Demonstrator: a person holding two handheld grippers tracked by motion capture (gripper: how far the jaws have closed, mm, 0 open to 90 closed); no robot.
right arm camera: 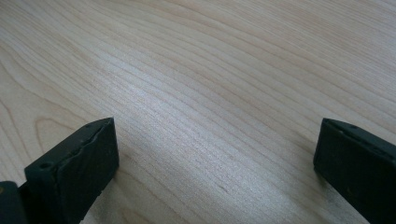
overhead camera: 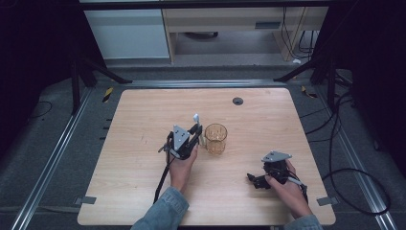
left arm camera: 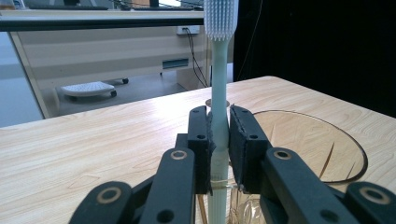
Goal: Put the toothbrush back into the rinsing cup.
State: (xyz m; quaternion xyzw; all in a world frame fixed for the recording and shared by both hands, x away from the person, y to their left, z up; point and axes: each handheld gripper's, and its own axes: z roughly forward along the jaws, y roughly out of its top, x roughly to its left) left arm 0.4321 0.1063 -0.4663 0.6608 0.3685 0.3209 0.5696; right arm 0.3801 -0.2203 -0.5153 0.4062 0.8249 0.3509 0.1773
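My left gripper (left arm camera: 218, 140): pads clamped on pale toothbrush (left arm camera: 218, 88) handle, brush upright, bristle head at 12 o'clock. Amber glass mug (overhead camera: 216, 138) just beside, at 3 o'clock of brush, standing mid-table (overhead camera: 143, 115). My right gripper (right arm camera: 215, 154): jaws wide apart, nothing between, over bare wood.

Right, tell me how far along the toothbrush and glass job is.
Done: the left gripper is shut on the toothbrush, held upright with the bristles on top. In hand: it hovers right beside the amber glass mug, at its rim. Left, probably: setting the brush in the mug and letting go. The right gripper stays out of it, open over bare table.
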